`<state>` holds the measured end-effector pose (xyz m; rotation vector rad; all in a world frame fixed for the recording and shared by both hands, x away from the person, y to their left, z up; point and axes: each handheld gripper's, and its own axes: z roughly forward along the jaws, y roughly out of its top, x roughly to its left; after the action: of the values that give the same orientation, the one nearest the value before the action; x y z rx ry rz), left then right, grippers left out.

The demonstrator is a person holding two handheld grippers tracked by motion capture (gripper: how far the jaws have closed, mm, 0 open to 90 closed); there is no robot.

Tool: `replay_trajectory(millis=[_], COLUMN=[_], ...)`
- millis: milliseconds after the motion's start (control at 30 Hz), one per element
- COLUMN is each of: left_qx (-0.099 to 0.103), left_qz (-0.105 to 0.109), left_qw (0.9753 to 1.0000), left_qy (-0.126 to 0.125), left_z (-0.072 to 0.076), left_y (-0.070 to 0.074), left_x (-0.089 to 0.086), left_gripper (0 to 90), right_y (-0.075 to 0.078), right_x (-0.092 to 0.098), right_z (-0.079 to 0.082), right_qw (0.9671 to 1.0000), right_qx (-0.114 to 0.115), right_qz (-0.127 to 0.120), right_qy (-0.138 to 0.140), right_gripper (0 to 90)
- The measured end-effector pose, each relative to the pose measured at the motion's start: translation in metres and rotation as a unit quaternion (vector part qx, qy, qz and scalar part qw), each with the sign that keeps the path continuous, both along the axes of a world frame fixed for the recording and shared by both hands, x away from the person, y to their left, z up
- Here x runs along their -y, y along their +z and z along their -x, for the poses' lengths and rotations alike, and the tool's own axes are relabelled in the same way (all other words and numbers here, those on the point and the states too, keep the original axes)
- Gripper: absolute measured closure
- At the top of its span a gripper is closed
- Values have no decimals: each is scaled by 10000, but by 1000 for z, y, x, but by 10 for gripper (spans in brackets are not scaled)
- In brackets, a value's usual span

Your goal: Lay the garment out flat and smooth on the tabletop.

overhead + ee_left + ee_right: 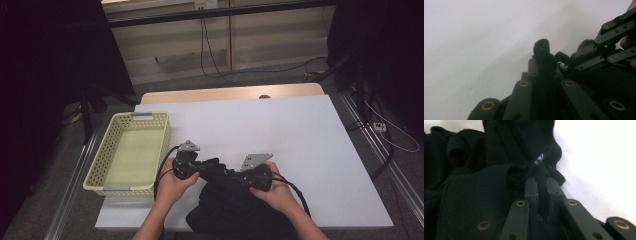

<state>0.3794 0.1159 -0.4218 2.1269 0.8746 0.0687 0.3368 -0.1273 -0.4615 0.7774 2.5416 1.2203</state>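
both grippers clamped on black garment: left gripper, right gripper.

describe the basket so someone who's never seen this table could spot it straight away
Start at the white table and go to its left edge. There sits a pale yellow-green plastic basket, rectangular, with perforated walls. Unlike the black garment pinched by both grippers beside it, it is light-coloured and rigid.

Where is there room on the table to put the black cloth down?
The white table is bare behind and right of the grippers. The yellow basket on the left is empty too. It is crowded at the near edge, where both grippers pinch the black cloth.
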Motion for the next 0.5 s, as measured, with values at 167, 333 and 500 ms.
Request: replay_trajectory(millis=[167,333,500], left_qx=[1,-15,-45], left_qz=[-9,-18,5], left_qw=[10000,10000,10000], left_qy=[-7,-34,-2], left_z=[0,2,4], left_y=[2,2,2], left_x=[-2,-2,-2], left_gripper=[853,853,853], right_y=[0,0,0], right_x=[-4,-8,-11], right_z=[3,6,9], right_qw=[9998,9991,9978], right_qx=[7,-32,-141], right_qz=[0,-46,-115], right_qy=[207,422,632], right_gripper=[823,823,823])
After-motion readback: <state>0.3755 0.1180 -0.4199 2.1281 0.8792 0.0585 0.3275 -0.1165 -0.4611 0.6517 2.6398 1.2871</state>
